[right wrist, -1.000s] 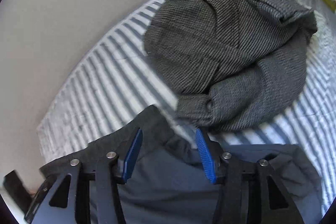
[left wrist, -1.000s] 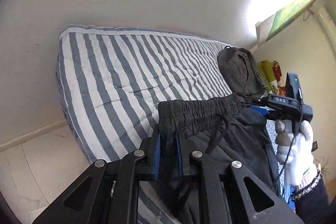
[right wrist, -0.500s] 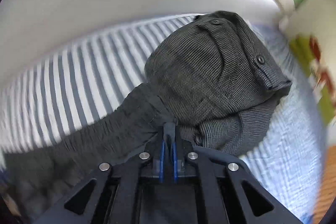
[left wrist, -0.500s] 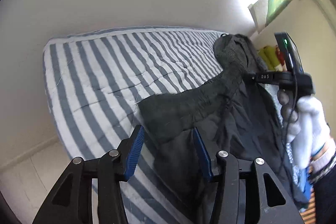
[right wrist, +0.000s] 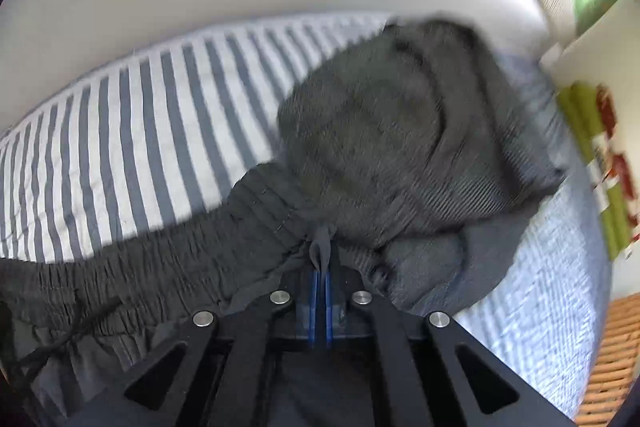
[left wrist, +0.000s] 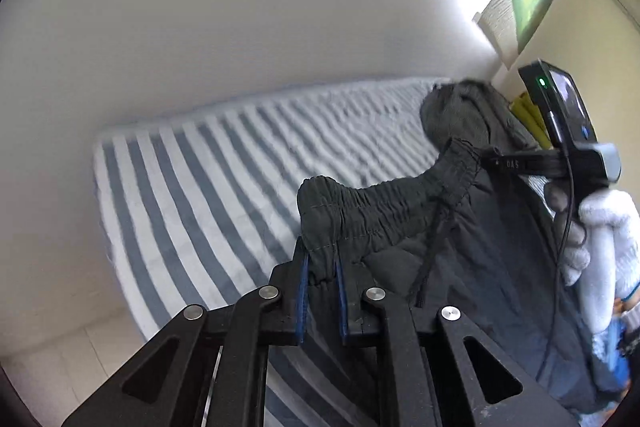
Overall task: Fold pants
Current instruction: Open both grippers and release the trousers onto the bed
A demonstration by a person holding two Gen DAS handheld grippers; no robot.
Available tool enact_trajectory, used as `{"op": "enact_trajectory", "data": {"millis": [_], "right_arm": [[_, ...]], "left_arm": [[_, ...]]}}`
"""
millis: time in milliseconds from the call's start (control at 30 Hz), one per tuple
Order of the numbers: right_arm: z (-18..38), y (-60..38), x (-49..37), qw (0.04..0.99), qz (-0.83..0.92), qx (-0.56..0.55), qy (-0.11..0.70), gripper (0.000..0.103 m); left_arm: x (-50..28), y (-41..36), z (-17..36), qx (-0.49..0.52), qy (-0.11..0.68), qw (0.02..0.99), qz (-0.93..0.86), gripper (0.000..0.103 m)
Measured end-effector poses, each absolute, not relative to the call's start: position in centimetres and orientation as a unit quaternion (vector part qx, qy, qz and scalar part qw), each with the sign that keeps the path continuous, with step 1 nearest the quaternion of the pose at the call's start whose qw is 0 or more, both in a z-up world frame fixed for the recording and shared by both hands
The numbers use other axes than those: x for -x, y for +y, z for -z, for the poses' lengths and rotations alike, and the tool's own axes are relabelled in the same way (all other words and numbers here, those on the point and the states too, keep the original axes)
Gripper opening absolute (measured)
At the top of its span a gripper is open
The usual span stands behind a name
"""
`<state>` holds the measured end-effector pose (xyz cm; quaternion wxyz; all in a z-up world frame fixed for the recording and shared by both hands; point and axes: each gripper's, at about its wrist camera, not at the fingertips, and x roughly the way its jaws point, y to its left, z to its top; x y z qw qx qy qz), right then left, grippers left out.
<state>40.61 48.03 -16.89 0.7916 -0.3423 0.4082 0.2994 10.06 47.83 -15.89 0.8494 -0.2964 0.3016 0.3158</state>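
Dark grey pants (left wrist: 400, 211) with an elastic waistband and a black drawstring (left wrist: 432, 259) hang stretched between both grippers above the striped bed (left wrist: 200, 187). My left gripper (left wrist: 320, 259) is closing its jaws, and its blue pads press on the waistband's left corner. My right gripper (right wrist: 322, 267) is shut on a thin fold of the pants (right wrist: 160, 259) at the waistband's other end. In the left wrist view the right gripper (left wrist: 496, 163) shows side-on, held by a white-gloved hand (left wrist: 600, 239). The pant legs drop out of sight below.
A grey woven garment (right wrist: 380, 131) lies bunched on the bed (right wrist: 120, 131) just behind the right gripper. A white wall runs behind the bed. A green and red item (right wrist: 600, 163) and a woven mat (right wrist: 616, 359) lie to the right. Pale floor (left wrist: 60, 359) shows at the left.
My left gripper opened, shifted along the waistband and closed again on its corner. My right gripper went from open to shut on the waistband's other end and tilted.
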Motion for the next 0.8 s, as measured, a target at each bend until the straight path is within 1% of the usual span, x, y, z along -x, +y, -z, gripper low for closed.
{"op": "enact_trajectory", "data": {"millis": [67, 133, 200, 233, 267, 300, 367, 400, 467, 567, 667, 800], "right_arm": [[15.0, 48.9, -40.8, 0.809, -0.300, 0.318, 0.394, 0.002], [12.9, 50.1, -40.6, 0.826, -0.313, 0.284, 0.372, 0.002], [12.1, 51.8, -40.1, 0.831, -0.331, 0.262, 0.362, 0.002], [12.3, 52.9, -39.9, 0.825, -0.338, 0.263, 0.368, 0.002], [12.8, 53.7, -39.9, 0.816, -0.345, 0.267, 0.379, 0.004], [13.4, 54.5, -40.1, 0.804, -0.350, 0.274, 0.395, 0.008], [13.7, 54.4, -40.2, 0.800, -0.343, 0.276, 0.407, 0.019], [13.2, 53.6, -40.3, 0.807, -0.338, 0.267, 0.404, 0.022], [11.3, 50.6, -40.8, 0.813, -0.344, 0.241, 0.404, 0.022], [7.6, 43.4, -41.5, 0.827, -0.334, 0.199, 0.406, 0.022], [4.7, 33.7, -41.5, 0.837, -0.315, 0.153, 0.420, 0.022], [3.1, 19.8, -37.9, 0.858, -0.252, 0.144, 0.425, 0.022]], "left_arm": [[-9.6, 48.0, 14.7, 0.282, 0.277, 0.857, -0.332, 0.012], [-9.2, 48.6, 14.2, 0.274, 0.264, 0.853, -0.356, 0.012], [-9.0, 49.7, 14.1, 0.283, 0.261, 0.846, -0.370, 0.014], [-9.0, 50.5, 14.5, 0.290, 0.271, 0.836, -0.379, 0.021], [-9.0, 51.1, 14.9, 0.297, 0.284, 0.827, -0.384, 0.026], [-8.8, 51.7, 15.5, 0.313, 0.294, 0.815, -0.389, 0.029], [-8.1, 52.4, 15.9, 0.332, 0.286, 0.800, -0.411, 0.031], [-7.9, 52.5, 15.8, 0.327, 0.283, 0.800, -0.416, 0.031], [-7.5, 52.1, 15.0, 0.304, 0.277, 0.807, -0.424, 0.031], [-7.1, 51.2, 14.3, 0.301, 0.269, 0.823, -0.401, 0.031], [-7.5, 49.7, 13.3, 0.293, 0.269, 0.843, -0.361, 0.031], [-7.8, 46.7, 11.6, 0.298, 0.255, 0.872, -0.294, 0.031]]}}
